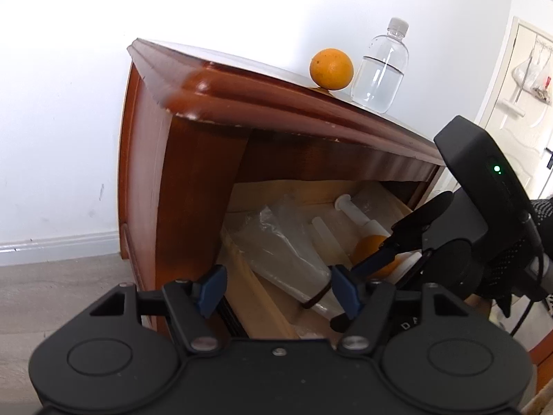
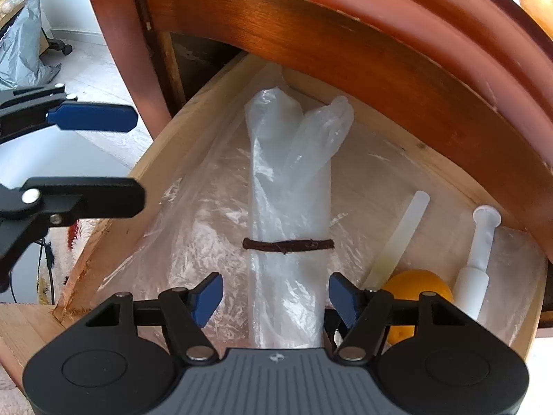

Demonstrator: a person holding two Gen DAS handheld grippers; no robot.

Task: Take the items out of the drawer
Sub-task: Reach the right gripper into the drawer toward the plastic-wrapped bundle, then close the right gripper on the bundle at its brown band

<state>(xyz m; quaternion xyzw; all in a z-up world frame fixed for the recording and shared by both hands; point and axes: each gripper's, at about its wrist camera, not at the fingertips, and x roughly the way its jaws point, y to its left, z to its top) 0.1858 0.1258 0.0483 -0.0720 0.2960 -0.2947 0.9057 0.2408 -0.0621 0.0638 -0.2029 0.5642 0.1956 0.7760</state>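
The open wooden drawer (image 2: 162, 145) of a red-brown nightstand (image 1: 179, 173) holds a clear plastic roll (image 2: 290, 186) tied with a dark band, an orange (image 2: 418, 285), a pale tube (image 2: 401, 235) and a white syringe-like plunger (image 2: 478, 256). My right gripper (image 2: 274, 297) is open, its jaws on either side of the roll's near end, not closed on it. My left gripper (image 1: 278, 290) is open and empty, hovering at the drawer's front left; it also shows in the right wrist view (image 2: 90, 155). The right gripper (image 1: 390, 263) reaches into the drawer in the left wrist view.
On the nightstand top stand an orange (image 1: 331, 68) and a clear water bottle (image 1: 382, 69). A white wall and grey floor (image 1: 58, 297) lie to the left. A grey plastic bag (image 2: 20, 45) sits on the floor. A door (image 1: 518, 79) is at right.
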